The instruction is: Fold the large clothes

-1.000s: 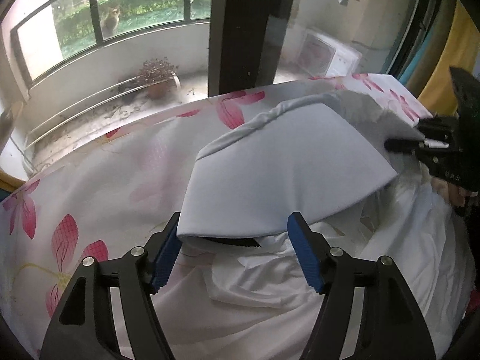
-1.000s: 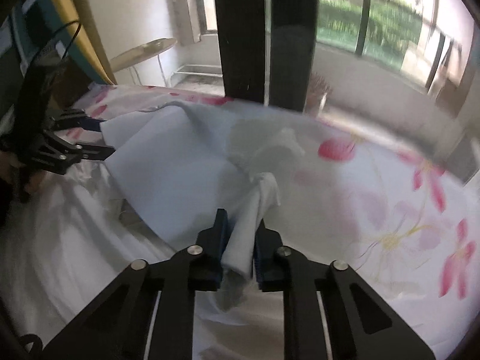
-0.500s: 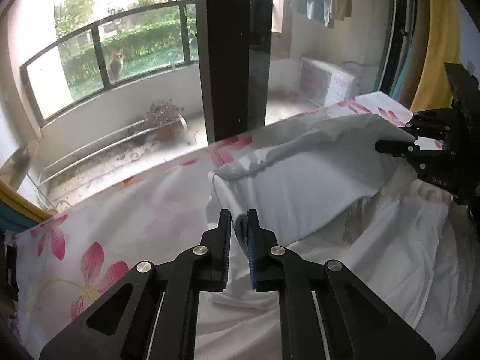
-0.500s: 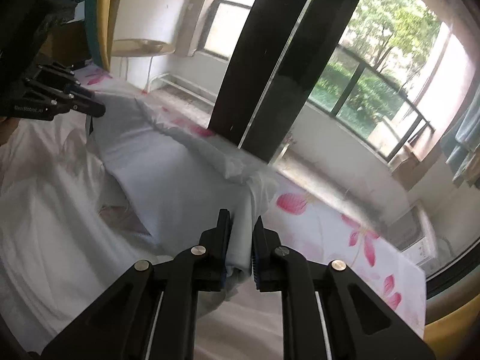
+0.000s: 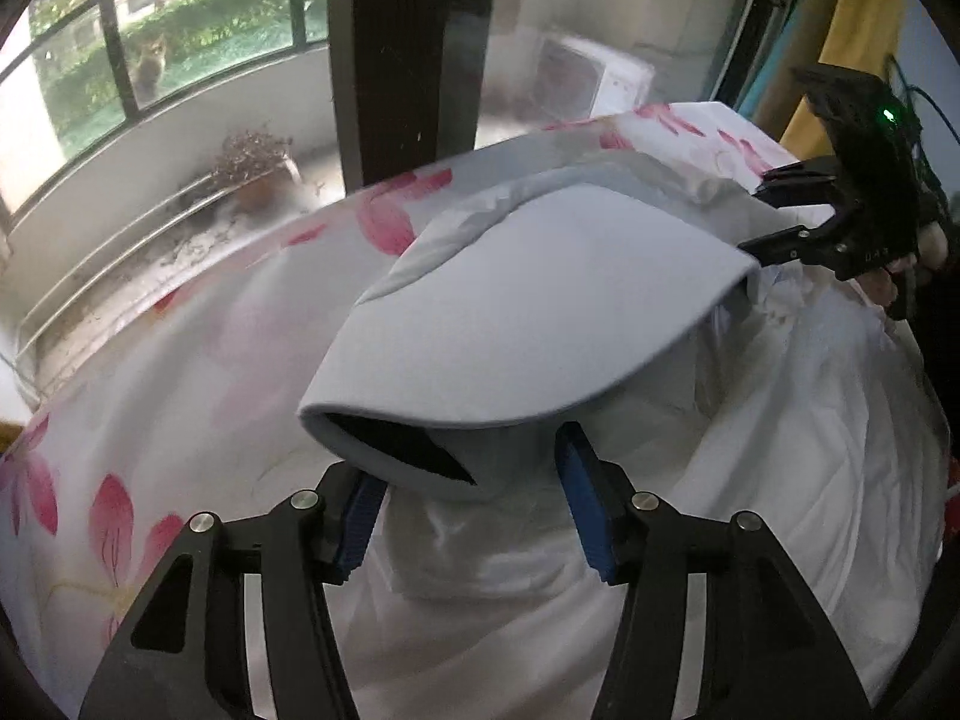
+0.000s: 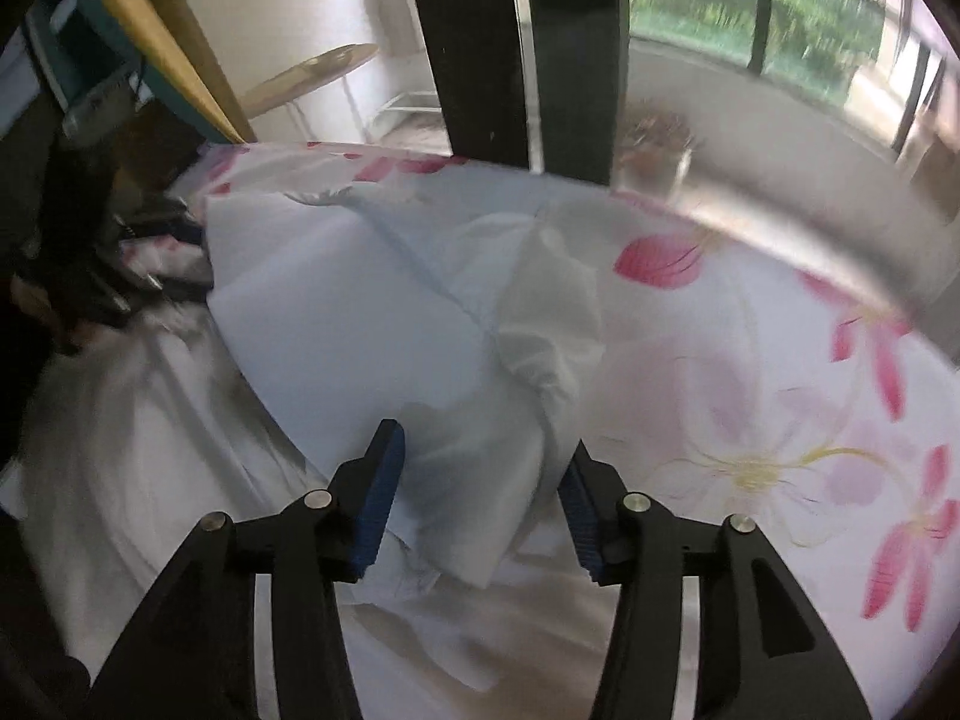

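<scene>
Opening at this moment, the left gripper (image 5: pixel 474 498) has its blue pads spread to either side of a folded corner of the pale grey-blue garment (image 5: pixel 540 312); the cloth sits between them, but the pads do not press on it. The right gripper (image 6: pixel 480 495) is opening too, with the other bunched end of the garment (image 6: pixel 480 480) lying loose in the gap between its pads.

The garment is smooth and matte, folded over on itself into a long band that runs from one gripper to the other. Its near corner in the left wrist view curls under and shows a dark hollow inside the fold. In the right wrist view a thin seam runs diagonally across the cloth, and a crumpled white lump of fabric (image 6: pixel 552 324) sits against its right edge.

It lies on rumpled white bedding (image 5: pixel 810 480), which is heaped and creased on the side nearer the person — the rest is a flatter floral sheet (image 5: pixel 120 450) with pink petals. In the left wrist view the right gripper (image 5: pixel 774 222) reaches in from the right edge, a hand (image 5: pixel 900 276) behind it, its fingers just at the garment's far corner.

Beyond the far edge of the bed stand a dark door frame (image 5: pixel 408 54), a balcony with a potted plant (image 5: pixel 255 162) and a railing — the floral sheet to the side of the garment is bare.
</scene>
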{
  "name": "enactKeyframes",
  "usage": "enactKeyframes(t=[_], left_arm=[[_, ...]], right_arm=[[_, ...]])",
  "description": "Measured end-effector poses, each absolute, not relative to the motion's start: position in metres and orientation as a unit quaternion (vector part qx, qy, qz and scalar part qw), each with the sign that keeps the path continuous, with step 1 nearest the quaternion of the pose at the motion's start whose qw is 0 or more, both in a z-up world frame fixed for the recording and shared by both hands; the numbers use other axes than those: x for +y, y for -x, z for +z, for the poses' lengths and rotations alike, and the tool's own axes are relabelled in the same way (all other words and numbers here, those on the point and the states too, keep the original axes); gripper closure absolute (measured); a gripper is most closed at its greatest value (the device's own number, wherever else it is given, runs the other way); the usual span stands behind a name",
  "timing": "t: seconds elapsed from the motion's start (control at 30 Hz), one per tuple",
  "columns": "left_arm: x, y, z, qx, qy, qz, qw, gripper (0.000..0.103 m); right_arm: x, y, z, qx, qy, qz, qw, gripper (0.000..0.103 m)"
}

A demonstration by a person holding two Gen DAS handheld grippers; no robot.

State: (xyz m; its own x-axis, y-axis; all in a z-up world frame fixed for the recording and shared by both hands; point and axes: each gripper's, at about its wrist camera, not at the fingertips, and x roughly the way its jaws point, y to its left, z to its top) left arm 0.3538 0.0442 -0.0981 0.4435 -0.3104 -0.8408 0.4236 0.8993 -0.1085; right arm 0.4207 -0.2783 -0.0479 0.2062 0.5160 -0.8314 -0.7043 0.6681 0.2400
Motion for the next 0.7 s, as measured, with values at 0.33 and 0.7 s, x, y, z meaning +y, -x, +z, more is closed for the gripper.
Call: enactKeyframes(t=[0.33, 0.7], left_arm=[[0.074, -0.34, -0.071, 0.461, 0.002, -0.26, 0.849, 0.043], [0.077, -0.371, -0.068, 0.441, 0.026, -0.272, 0.855, 0.034]], right_arm=[[-0.259, -0.415, -0.048, 0.45, 0.126, 0.419, 0.778, 0.091], [-0.229, -0.343, -0.021, 0.234, 0.364, 0.338, 0.836, 0.092]])
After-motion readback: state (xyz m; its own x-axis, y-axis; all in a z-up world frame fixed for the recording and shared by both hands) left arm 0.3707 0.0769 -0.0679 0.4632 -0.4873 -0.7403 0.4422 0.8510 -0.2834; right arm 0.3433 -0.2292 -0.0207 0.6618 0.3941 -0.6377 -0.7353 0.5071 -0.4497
